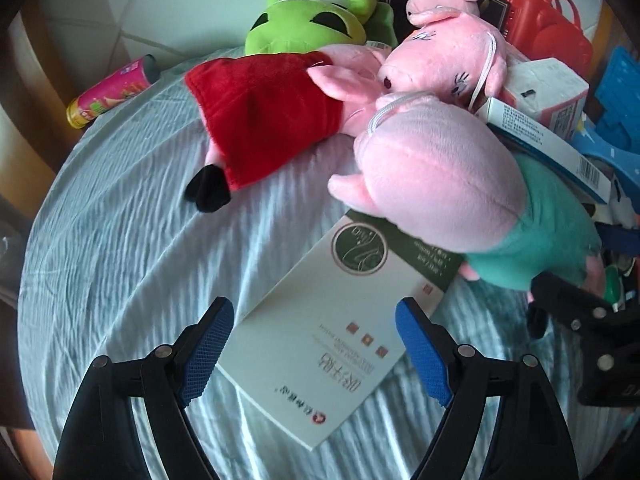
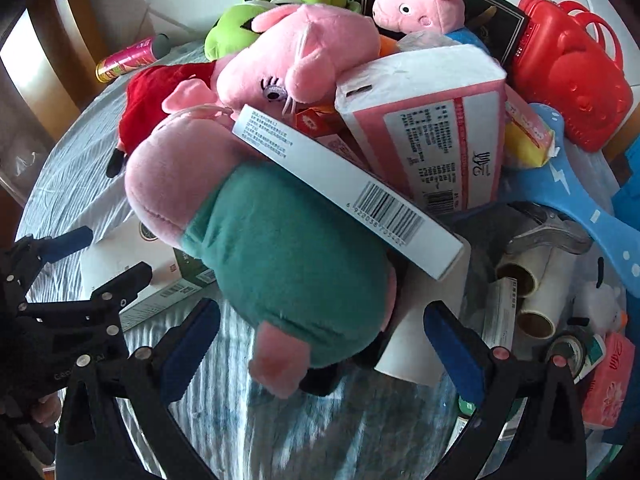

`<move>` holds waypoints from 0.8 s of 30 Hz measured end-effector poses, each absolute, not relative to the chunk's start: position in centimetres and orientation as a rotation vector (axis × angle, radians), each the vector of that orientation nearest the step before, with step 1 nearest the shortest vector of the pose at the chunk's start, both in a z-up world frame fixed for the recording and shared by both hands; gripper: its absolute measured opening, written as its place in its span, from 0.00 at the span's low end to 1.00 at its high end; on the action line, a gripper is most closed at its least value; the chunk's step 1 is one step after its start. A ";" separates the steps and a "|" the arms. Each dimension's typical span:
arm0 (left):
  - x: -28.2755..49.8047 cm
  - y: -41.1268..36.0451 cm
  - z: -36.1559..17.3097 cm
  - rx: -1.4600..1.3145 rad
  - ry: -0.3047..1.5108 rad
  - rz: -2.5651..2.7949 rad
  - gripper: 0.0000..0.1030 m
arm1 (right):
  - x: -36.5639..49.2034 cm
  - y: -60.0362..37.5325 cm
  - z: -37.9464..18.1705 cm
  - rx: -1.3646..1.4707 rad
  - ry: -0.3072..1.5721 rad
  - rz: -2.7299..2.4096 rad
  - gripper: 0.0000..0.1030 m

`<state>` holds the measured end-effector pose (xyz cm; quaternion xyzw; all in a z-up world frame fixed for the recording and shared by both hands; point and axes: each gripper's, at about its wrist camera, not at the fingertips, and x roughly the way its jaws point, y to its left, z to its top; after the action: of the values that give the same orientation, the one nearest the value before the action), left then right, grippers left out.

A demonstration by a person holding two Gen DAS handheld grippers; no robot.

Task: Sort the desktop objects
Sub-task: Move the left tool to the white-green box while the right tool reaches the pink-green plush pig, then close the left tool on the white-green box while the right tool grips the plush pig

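The left gripper [image 1: 316, 344] is released, its blue pads standing wide on both sides of the flat white box [image 1: 320, 344] in the lower middle of the frame, without touching it; the far end of this box is pinned under the green-dressed pig plush [image 1: 460, 200]. The right gripper [image 2: 320, 344] is also released, with the legs of that same plush [image 2: 288, 264] between its fingers. I think the plush should be lifted away first, then the box gripped across its narrow width, so it does not drag the blue-grey cloth [image 1: 120, 240]
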<state>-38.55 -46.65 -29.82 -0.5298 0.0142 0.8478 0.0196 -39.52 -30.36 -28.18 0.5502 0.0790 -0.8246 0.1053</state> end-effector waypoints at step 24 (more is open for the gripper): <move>-39.7 -43.7 -31.4 -1.662 0.287 2.553 0.94 | -41.4 -29.2 -28.9 1.649 0.140 -2.383 1.00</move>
<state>-39.72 -43.70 -31.41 -0.5427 0.0938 0.8337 0.0409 -41.45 -29.22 -28.94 0.5643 0.0479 -0.8154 0.1201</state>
